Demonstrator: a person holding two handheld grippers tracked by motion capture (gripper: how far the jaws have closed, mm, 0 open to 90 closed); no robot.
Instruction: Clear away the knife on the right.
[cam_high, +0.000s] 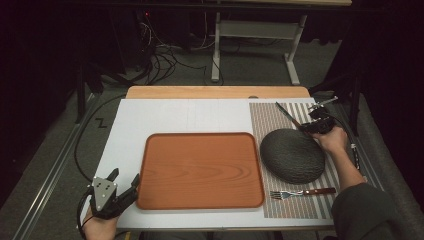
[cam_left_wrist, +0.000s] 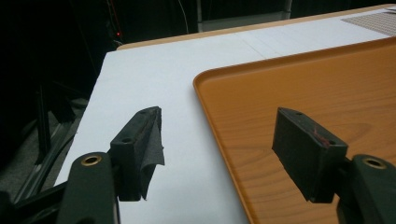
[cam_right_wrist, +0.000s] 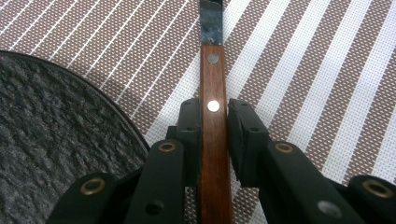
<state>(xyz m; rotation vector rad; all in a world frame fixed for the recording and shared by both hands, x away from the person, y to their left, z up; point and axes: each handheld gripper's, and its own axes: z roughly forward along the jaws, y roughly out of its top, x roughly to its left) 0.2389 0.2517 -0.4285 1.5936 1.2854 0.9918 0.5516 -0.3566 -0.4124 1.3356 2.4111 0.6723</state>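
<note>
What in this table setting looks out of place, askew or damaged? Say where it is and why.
The pad on one of the left gripper's fingers is peeling, its edge hanging loose like a flap. The knife lies diagonally on the striped mat behind the dark plate, while the fork lies square along the front.

No readable text, label or number shows anywhere
</note>
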